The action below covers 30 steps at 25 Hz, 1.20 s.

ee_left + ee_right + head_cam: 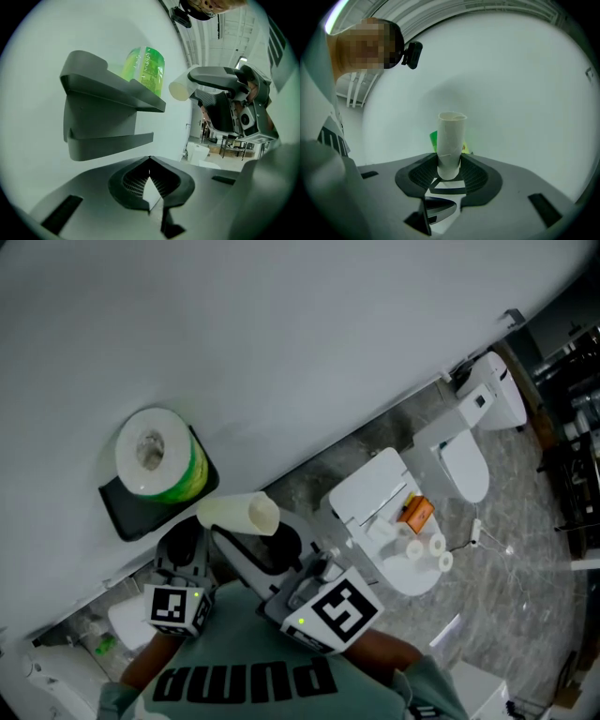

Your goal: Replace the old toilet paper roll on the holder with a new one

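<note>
Pinching the empty cardboard tube [450,143] by one end, my right gripper [449,172] holds it just beside the grey wall holder [103,117], whose top shelf carries the green-wrapped new roll [155,454]. My left gripper [150,180], jaws together and empty, points at the holder.

plain white wall [309,324]; grey marbled floor [511,549] below it, with white toilets [466,465] standing along it.

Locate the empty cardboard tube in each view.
Head view: cardboard tube centre-left, below the green-wrapped roll.
Left gripper view: tube upper centre-right, beside the roll.
Right gripper view: tube centre, in the right tool; roll behind.
Shared landmark: the green-wrapped roll.
</note>
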Tool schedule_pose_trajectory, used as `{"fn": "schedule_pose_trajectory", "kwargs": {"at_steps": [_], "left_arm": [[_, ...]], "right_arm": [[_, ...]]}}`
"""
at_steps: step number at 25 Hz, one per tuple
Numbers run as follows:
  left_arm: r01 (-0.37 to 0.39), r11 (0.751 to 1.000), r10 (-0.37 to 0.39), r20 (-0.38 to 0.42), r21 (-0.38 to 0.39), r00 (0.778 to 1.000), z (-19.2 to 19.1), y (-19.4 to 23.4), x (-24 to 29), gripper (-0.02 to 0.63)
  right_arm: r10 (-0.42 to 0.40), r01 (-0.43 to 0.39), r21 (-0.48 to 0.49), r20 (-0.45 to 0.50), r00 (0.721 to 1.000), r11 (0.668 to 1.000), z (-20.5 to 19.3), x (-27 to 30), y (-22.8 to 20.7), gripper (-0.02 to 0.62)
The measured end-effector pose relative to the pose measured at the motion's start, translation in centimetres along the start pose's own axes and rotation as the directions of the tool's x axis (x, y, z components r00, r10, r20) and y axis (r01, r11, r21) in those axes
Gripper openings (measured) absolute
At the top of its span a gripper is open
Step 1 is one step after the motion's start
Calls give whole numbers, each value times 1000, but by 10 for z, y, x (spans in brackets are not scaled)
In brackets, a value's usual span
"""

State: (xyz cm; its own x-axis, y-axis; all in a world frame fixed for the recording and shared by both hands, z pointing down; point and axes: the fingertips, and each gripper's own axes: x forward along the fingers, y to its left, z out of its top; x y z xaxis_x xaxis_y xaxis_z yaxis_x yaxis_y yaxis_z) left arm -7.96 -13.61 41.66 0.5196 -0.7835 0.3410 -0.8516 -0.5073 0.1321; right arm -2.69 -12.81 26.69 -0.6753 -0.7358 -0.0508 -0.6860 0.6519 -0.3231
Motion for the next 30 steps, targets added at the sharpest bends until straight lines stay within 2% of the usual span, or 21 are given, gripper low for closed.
{"fn": "schedule_pose_trajectory", "kwargs": {"at_steps": [4,8,11,14,22,26,30], "left_arm": [[-28,999,30,61,-23,998,0,11,-13,3],[-82,995,83,29,-51,996,-8,25,-32,3],[-115,990,124,113,-77,986,-6,36,-45,3],[-155,983,168,132,-102,977,-11,47,-62,3],[-198,969,218,142,-145,966,-23,70,-90,3],[-193,969,216,151,-154,965,-26,74,-97,3],[-180,970,205,156,-162,966,-30,77,-98,3]], "right_arm": [[35,-35,-83,-4,999,996,5,13,27,161],[82,-86,-136,-30,996,987,2,32,55,161],[106,-113,-168,-50,993,979,-2,46,73,161],[106,-119,-206,-74,992,971,-8,59,87,161],[7,-50,-323,-133,991,945,-24,88,101,161],[-65,-24,-406,-204,977,913,-35,94,96,161],[-121,4,-452,-231,965,892,-40,104,92,161]]}}
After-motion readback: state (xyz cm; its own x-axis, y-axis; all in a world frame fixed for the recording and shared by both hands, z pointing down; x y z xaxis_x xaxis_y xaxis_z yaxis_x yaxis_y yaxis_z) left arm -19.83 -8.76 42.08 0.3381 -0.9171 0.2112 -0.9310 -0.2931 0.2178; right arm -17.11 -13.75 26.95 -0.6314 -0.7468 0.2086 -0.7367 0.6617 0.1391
